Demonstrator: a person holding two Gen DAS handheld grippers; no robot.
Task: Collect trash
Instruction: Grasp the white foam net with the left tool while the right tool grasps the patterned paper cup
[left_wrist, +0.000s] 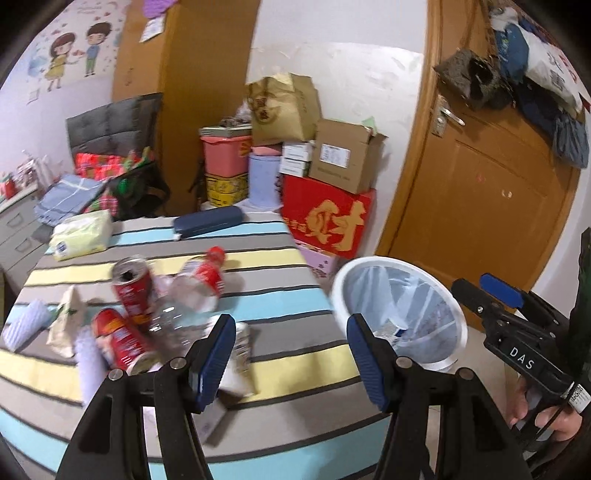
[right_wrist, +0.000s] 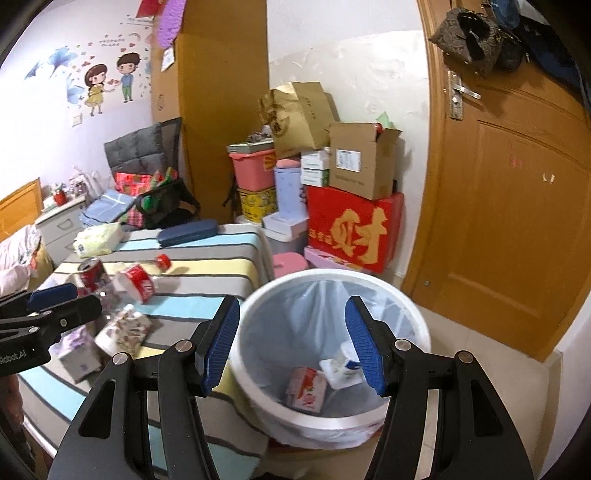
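A white trash bin (right_wrist: 413, 332) with a clear liner stands on the floor beside the striped bed (left_wrist: 280, 332); a small carton (right_wrist: 306, 387) and a white packet (right_wrist: 341, 365) lie in it. On the bed lie two red cans (left_wrist: 131, 288), a clear bottle with a red label (left_wrist: 199, 284), a patterned tissue pack (right_wrist: 123, 328) and crumpled paper (left_wrist: 64, 321). My left gripper (left_wrist: 291, 354) is open and empty above the bed's edge. My right gripper (right_wrist: 291, 343) is open and empty above the bin. The bin also shows in the left wrist view (left_wrist: 458, 317).
A green tissue pack (left_wrist: 81, 232) and a dark blue case (left_wrist: 208, 221) lie at the bed's far end. Stacked boxes, with a red one (left_wrist: 332, 221), stand behind the bin. A wooden door (left_wrist: 491, 184) is at right.
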